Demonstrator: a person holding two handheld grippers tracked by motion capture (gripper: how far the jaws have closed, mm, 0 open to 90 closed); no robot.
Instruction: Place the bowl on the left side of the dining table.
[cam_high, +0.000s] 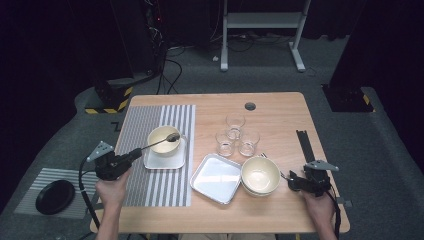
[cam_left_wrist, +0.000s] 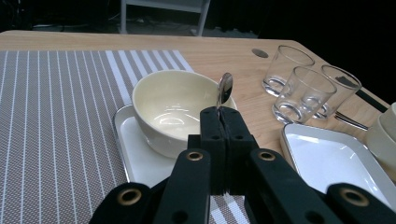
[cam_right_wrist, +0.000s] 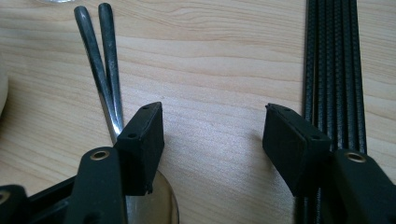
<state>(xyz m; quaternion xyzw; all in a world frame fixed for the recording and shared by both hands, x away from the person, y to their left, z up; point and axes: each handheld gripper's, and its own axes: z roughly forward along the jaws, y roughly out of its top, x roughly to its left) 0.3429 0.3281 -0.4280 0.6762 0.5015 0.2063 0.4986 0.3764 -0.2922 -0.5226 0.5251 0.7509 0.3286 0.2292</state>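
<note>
Wooden table, dark room: your left gripper clamps a spoon over the bowl just ahead.
Count three glasses, two trays, and a stack of bowls. Your right gripper rests wide open, holding nothing, two utensil handles beside its jaw.

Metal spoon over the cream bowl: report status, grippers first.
Left gripper shut on the metal spoon, its bowl over the cream bowl on the white square tray. Right gripper open above bare wooden table, cutlery handles beside it. Nothing obstructing.
</note>
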